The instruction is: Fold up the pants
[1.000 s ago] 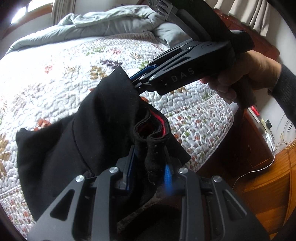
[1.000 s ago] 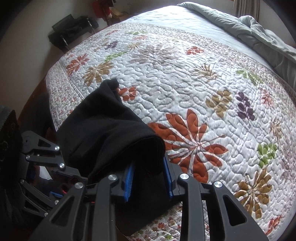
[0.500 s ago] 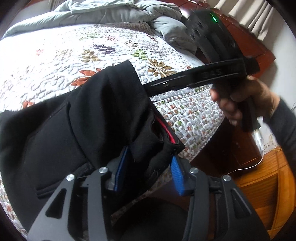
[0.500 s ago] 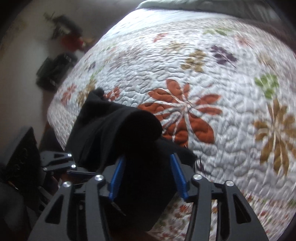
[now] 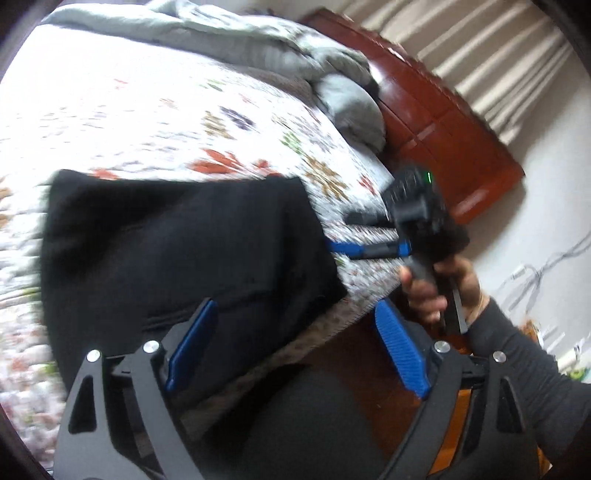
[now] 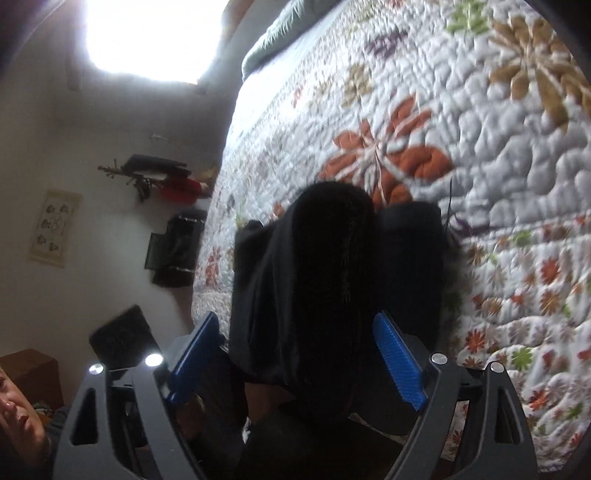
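Left claw (image 5: 295, 347) angled down, jaws just opened, pants (image 5: 177, 251) released

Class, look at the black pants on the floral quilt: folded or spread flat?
Folded: the black fabric pants lie as a compact layered rectangle on the floral quilted bedspread.

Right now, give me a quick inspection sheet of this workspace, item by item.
Surface: floral quilt covering the bed.
Job's things: black pants lying folded near the bed's edge.
Clutter: rumpled grey blanket at the far end.
Grippers: left gripper open, jaws have just been opening, pads clear of the pants; right gripper open, jaws have just been opening, pants between them but unpressed.
Cables: loose wires on the floor by the wall.
Surroundings: wooden bed frame, curtains, bright window.
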{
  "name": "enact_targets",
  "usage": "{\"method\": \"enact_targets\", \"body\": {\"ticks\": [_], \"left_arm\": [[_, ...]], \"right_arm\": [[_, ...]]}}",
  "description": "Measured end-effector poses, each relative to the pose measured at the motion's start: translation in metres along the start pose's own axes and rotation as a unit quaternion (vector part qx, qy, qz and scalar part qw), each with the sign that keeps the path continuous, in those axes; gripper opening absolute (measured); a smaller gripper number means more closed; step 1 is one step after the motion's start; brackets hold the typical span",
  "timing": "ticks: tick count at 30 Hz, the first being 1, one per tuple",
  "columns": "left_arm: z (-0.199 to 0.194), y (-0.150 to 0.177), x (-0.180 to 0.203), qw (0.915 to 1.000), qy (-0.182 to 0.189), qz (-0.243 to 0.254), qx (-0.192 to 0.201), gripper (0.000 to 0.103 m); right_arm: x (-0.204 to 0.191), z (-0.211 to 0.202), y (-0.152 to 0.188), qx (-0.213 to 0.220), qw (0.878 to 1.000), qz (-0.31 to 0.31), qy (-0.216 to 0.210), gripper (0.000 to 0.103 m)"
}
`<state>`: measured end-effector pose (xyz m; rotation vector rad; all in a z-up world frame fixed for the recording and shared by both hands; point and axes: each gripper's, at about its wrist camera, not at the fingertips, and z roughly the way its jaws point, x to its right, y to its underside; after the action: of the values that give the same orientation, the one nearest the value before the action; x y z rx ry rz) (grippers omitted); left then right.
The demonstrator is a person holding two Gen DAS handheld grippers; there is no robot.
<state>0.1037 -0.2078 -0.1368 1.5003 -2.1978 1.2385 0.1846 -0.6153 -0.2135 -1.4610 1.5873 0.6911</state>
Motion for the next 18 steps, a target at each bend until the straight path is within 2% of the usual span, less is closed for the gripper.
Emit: {"method": "enact_targets", "body": {"ticks": [4, 7, 11, 13, 15, 16, 17, 18], "left_arm": [[-0.04, -0.006, -0.052, 0.9972, -0.036, -0.05, 0.042, 0.09], [-0.053, -0.008, -0.091, 0.992, -0.059, -0.101, 0.049, 0.09], [-0.049, -0.005, -0.14, 0.9809, -0.097, -0.167, 0.025, 0.09], [-0.04, 0.0, -0.157, 0.9751, -0.099, -0.198, 0.012, 0.09], [-0.032, 0.002, -0.165, 0.9726, -0.085, -0.216, 0.003, 0.09], [-0.03, 0.003, -0.168, 0.9716, -0.079, -0.223, 0.002, 0.09], [-0.026, 0.002, -0.169, 0.971, -0.071, -0.228, 0.005, 0.091], [-0.025, 0.002, -0.17, 0.971, -0.069, -0.229, 0.006, 0.091]], "right_arm": [[0.002, 0.014, -0.002, -0.018, 1.0, 0.007, -0.007, 0.089], [0.006, 0.026, -0.005, -0.032, 0.999, 0.016, -0.003, 0.089], [0.004, 0.046, -0.006, -0.047, 0.999, 0.01, -0.011, 0.09], [0.003, 0.053, -0.007, -0.047, 0.999, 0.008, -0.01, 0.09], [0.001, 0.055, -0.005, -0.043, 0.999, 0.003, -0.003, 0.085], [0.0, 0.053, -0.004, -0.042, 0.999, 0.001, -0.001, 0.068], [-0.001, 0.053, -0.002, -0.044, 0.999, 0.0, -0.005, 0.042], [-0.001, 0.05, -0.002, -0.043, 0.999, -0.001, -0.003, 0.03]]}}
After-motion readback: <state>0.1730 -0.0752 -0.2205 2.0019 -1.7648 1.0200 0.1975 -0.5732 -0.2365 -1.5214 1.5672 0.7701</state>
